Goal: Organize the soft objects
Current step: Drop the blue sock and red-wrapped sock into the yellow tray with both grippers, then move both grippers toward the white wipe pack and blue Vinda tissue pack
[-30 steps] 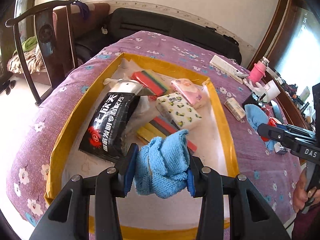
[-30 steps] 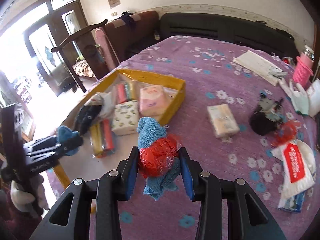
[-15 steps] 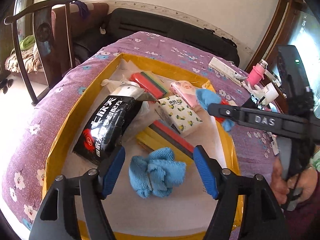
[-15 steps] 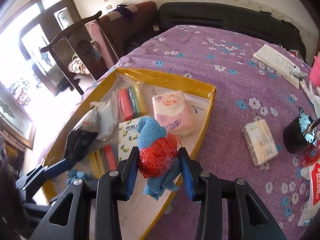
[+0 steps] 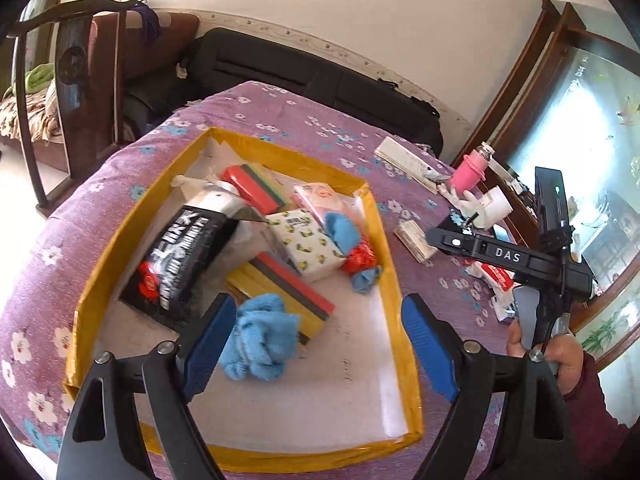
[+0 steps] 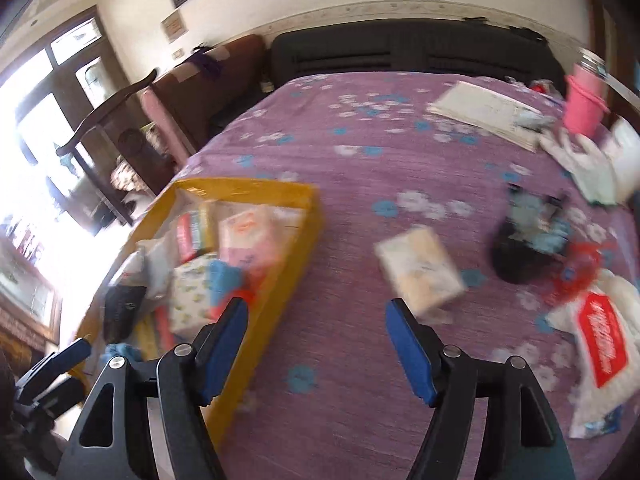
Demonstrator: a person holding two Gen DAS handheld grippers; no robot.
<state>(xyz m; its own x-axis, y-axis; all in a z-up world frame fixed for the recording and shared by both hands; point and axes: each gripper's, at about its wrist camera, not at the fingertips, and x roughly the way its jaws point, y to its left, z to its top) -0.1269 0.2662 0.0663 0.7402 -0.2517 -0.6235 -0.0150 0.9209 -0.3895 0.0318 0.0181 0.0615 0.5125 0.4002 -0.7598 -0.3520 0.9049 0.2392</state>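
Note:
A yellow-rimmed box [image 5: 390, 248] on the purple flowered table holds soft things. A blue cloth [image 5: 262, 338] lies in it just beyond my open, empty left gripper [image 5: 320, 340]. A blue cloth wrapped in red net [image 5: 356, 254] lies by the box's right wall, beside a patterned tissue pack [image 5: 310, 242]; it also shows in the right wrist view [image 6: 226, 282]. My right gripper [image 6: 316, 340] is open and empty above the table, right of the box [image 6: 296, 248]. A tissue pack [image 6: 420, 272] lies on the cloth ahead of it.
In the box are a black bag [image 5: 180, 264], coloured sponges [image 5: 256, 186] and a pink tissue pack [image 5: 318, 198]. On the table right: a black cup [image 6: 524, 240], a red-labelled white pack [image 6: 600, 340], a pink bottle [image 5: 472, 168], papers [image 6: 484, 116]. Chair and sofa behind.
My right gripper opened, left the red-netted blue cloth in the box and swung right out over the table. My left gripper, open, pulled back from the blue cloth it released.

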